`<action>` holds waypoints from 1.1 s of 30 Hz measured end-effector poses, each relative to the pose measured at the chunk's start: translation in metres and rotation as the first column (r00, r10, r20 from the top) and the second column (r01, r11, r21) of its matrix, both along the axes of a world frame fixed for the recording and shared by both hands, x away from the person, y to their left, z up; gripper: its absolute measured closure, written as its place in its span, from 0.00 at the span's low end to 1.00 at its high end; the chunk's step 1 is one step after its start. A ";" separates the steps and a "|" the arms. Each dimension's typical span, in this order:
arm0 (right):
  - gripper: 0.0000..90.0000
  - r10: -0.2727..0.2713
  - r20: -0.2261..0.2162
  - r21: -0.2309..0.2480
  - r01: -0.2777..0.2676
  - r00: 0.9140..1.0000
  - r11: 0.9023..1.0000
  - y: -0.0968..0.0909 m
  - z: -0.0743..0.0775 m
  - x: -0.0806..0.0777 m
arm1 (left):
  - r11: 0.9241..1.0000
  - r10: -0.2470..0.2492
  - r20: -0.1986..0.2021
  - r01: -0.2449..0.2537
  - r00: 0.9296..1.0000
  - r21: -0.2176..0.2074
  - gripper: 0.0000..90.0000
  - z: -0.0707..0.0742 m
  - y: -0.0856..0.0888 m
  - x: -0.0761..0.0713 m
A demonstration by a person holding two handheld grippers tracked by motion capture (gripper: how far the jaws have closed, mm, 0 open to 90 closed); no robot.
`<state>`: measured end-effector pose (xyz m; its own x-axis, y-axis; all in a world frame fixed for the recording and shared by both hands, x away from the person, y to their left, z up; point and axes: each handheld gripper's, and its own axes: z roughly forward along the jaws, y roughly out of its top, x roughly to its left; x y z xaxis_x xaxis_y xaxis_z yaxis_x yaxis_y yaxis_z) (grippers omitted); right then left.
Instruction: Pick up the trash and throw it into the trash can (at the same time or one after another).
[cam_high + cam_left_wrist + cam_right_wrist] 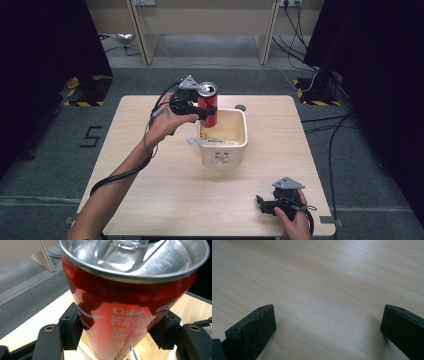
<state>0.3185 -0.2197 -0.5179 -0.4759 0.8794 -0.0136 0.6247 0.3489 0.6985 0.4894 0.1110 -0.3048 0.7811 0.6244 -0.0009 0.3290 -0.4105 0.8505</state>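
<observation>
**A:** Over the far-left corner of that cream tub is where the action is right now. The left gripper has a red cola can pinched around its middle, both jaws pressed against the sides, and it's hanging above the tub's rim, not down inside yet.

**B:** So roughly halfway? Can's picked up and carried over, but the drop-in part looks undone to me.

**A:** That's my read too. What's left is lowering it and letting go. The tub sits about mid-table, a bit toward the far edge, so nothing's in the way.

**B:** What about the other claw?

**A:** The right gripper is parked near the near-right corner, jaws spread wide with only bare wood between them. Not holding a thing.

**B:** How's the can look up close?

**A:** From the left gripper view, shiny red body with white lettering, silver top with the pull tab sitting flat. Can't say for sure if it's sealed. No obvious dents, and it's leaning a touch in the grip.
</observation>
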 end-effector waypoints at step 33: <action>0.00 0.005 0.000 0.001 -0.005 1.000 1.000 0.000 0.000 0.000 | 0.996 -0.065 -0.077 0.069 0.995 0.053 0.38 -0.034 -0.017 0.012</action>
<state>0.3184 -0.2194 -0.5180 -0.4805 0.8769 -0.0128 0.6230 0.3517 0.6987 0.5013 0.0937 -0.3391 0.8201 0.5715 -0.0277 0.3612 -0.4796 0.7997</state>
